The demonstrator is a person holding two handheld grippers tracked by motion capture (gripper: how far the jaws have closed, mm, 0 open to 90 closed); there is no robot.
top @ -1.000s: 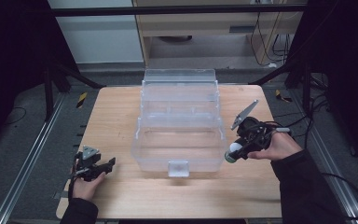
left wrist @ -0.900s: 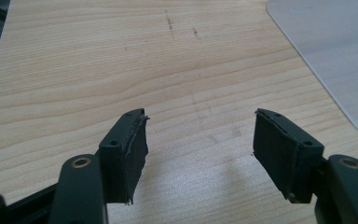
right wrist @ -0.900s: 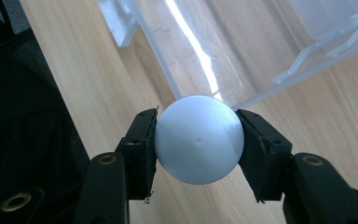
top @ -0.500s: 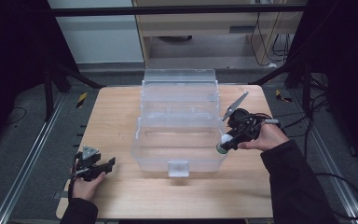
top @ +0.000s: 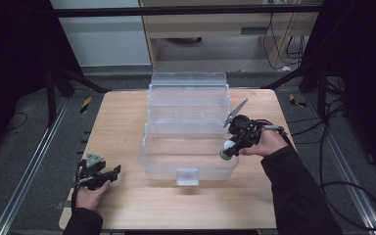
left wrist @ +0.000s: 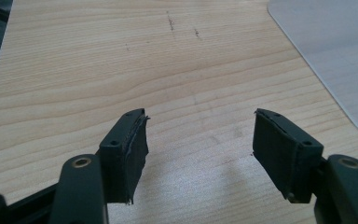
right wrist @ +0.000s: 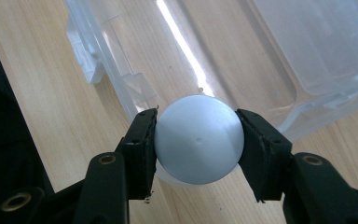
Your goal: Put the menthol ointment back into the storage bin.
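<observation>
Left gripper: near left corner of the table, resting low over bare wood, jaws wide with nothing between them; well apart from the box. Right gripper: at the right side, jaws clamped on a white ball, one pad on each side of it, tips pointing down and leftward. Ball: held just above the near right rim of the box, over the edge between table and open tray; round, so no long axis to align. Box: clear plastic, centre of the table, lid thrown back to the far side, near tray open and apparently bare, a latch on its near wall. Governing relation: the tray's opening lies left of and below the ball, so a short carry leftward over the rim would likely put it inside; the right hand is by far the nearer.
</observation>
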